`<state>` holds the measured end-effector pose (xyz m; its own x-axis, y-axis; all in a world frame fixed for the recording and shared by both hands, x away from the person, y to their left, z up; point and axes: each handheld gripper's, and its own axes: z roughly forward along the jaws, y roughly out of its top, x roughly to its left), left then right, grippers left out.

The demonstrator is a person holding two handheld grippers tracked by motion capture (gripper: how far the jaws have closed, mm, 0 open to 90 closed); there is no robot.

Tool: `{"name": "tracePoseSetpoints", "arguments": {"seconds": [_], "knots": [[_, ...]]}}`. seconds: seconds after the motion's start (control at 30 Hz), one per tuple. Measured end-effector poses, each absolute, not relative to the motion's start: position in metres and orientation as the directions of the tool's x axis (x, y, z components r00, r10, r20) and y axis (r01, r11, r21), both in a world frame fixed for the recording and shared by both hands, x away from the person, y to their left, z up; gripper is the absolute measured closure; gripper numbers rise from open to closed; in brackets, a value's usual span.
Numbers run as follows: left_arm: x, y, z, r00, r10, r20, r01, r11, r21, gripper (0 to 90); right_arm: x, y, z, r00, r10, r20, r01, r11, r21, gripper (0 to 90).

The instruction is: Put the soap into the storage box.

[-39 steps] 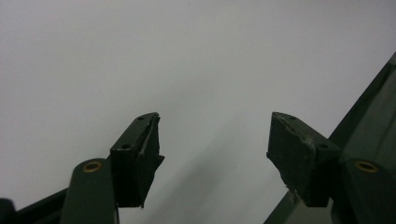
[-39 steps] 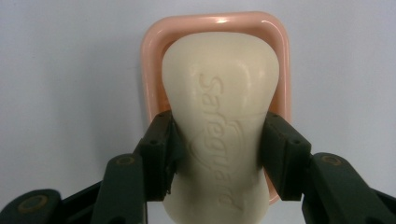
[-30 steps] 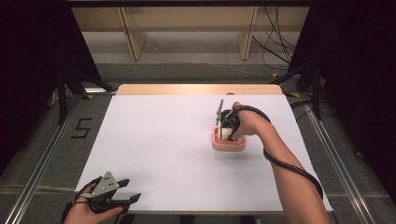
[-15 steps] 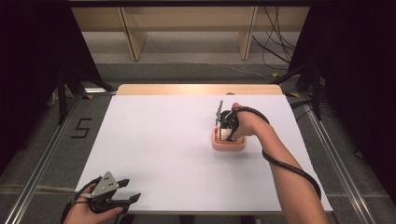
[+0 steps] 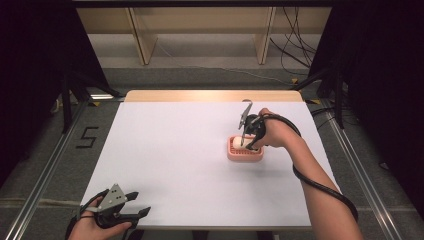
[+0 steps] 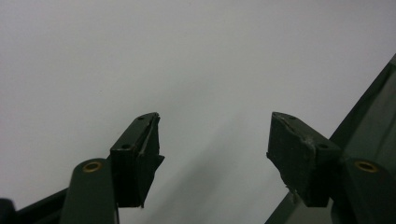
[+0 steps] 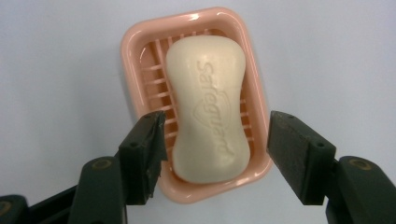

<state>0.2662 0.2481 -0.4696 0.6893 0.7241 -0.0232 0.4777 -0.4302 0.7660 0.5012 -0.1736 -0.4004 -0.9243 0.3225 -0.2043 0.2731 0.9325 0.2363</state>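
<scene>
In the pink soap dish (image 7: 140, 51) on the white table (image 5: 170, 150) lies the cream soap bar (image 7: 208, 107), placed and released. The right gripper (image 7: 215, 154) has just opened wide above it, pads clear. What remains, I judge, is withdrawing. The left gripper (image 5: 131, 206) rests open, empty, at the near edge.

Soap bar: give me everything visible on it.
The soap bar is cream-white, waisted in the middle with rounded ends, with raised brand lettering along its top. It looks dry and unworn. It lies flat, lengthwise, in the pink slatted soap dish on the white table. The right gripper is above it, jaws apart, not touching it.
</scene>
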Motion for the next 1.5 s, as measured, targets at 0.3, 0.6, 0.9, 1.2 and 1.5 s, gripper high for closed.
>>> {"name": "tracePoseSetpoints", "arguments": {"seconds": [0.3,0.6,0.9,1.2,1.5], "knots": [[0.267,0.249,-0.468,0.685,0.728,-0.009,0.478,-0.44,0.76,33.7,0.469,-0.21,-0.398,-0.837,0.524,-0.159,0.433,0.811,0.393,42.1],[0.267,0.25,-0.468,0.687,0.727,0.001,0.467,-0.443,0.766,33.7,0.43,-0.242,-0.407,-0.68,0.731,-0.055,0.615,0.609,0.5,47.2],[0.267,0.25,-0.468,0.685,0.729,0.004,0.469,-0.445,0.763,33.7,0.407,-0.256,-0.417,-0.604,0.796,-0.021,0.642,0.503,0.578,51.2],[0.268,0.25,-0.469,0.684,0.729,-0.002,0.467,-0.436,0.769,33.8,0.379,-0.266,-0.447,-0.586,0.811,-0.009,0.622,0.457,0.635,51.7],[0.266,0.249,-0.469,0.681,0.732,-0.014,0.482,-0.434,0.761,33.9,0.363,-0.275,-0.461,-0.559,0.829,0.012,0.631,0.416,0.655,51.7]]}}
